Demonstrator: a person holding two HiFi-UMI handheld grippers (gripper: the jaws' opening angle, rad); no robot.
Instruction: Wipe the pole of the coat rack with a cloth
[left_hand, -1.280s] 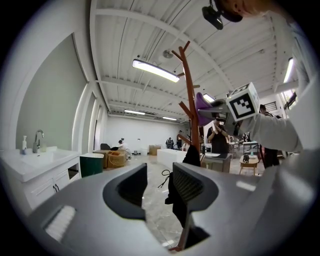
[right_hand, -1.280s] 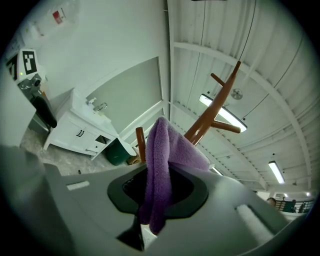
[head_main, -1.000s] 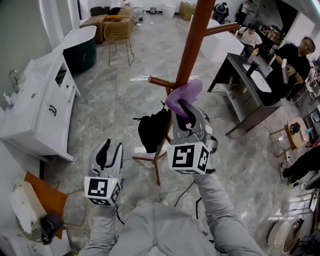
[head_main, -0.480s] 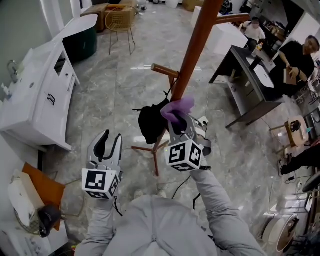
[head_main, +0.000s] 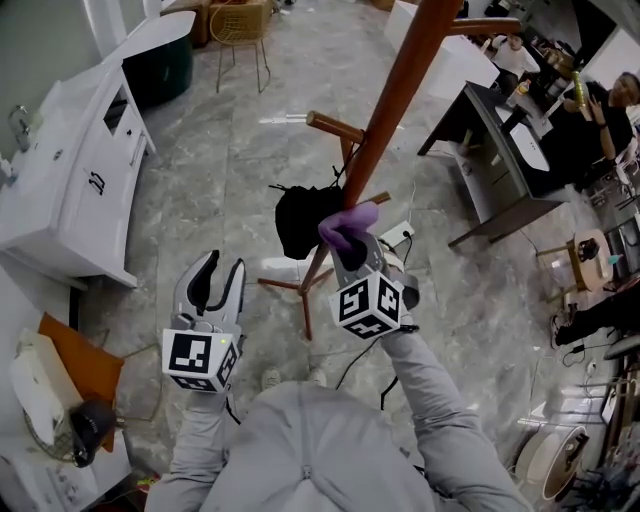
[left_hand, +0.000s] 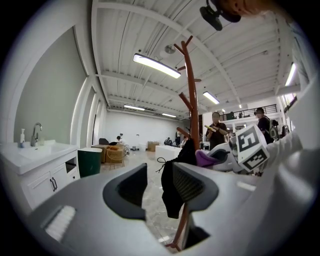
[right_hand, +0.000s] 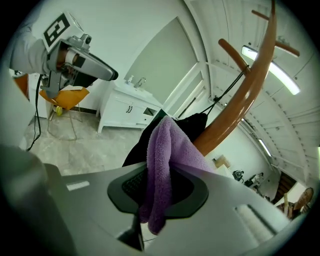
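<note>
Now right claw (right_hand: 159, 192) pinches cloth (right_hand: 161, 165) against pole (right_hand: 245, 95).

Pole (head_main: 400, 95) top cut off at head view's upper edge. Purple cloth (head_main: 347, 222) covers the right claw (head_main: 350, 245) at its tips. Black hanging item (head_main: 303, 220) partly screens the lower pole; its kind cannot be told.

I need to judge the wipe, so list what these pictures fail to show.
- Head view: whether the cloth touches the pole; the right gripper and the cloth cover that spot.
- Head view: the pole's top, cut off by the upper edge.
- All views: what the hanging black item is; too dark.
</note>
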